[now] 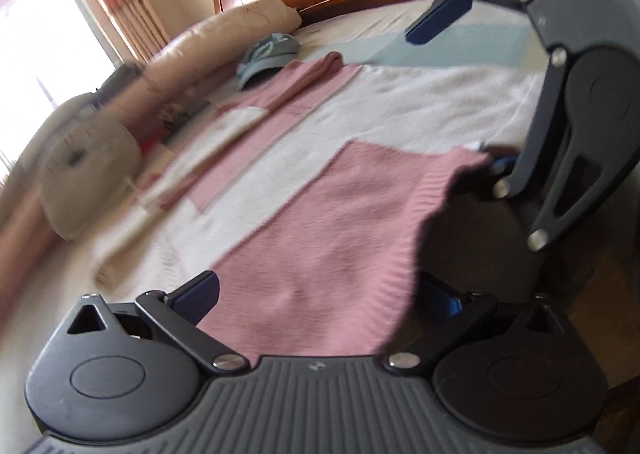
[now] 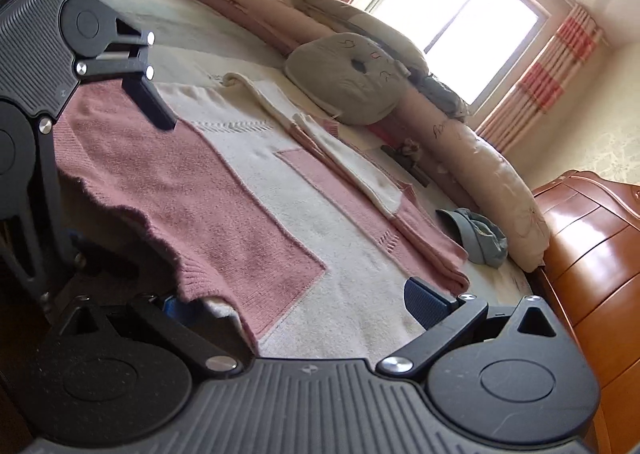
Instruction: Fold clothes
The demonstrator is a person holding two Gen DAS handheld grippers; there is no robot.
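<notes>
Bed holds pink-and-cream sweater flat, long axis toward headboard; hem overhangs near edge. Left gripper, right gripper both spread wide, straddling hem.

A bright window floods the room with daylight — pink-and-white striped curtains hang either side of it, against cream patterned walls. Right of the window stands a glossy wooden headboard.

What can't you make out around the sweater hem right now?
Left wrist view: sweater hem corner, behind the right gripper.
Left wrist view: far sleeve, motion-blurred.
Right wrist view: hem underside, covered by the knit.
Both views: what the blue garment is; crumpled, small.
</notes>
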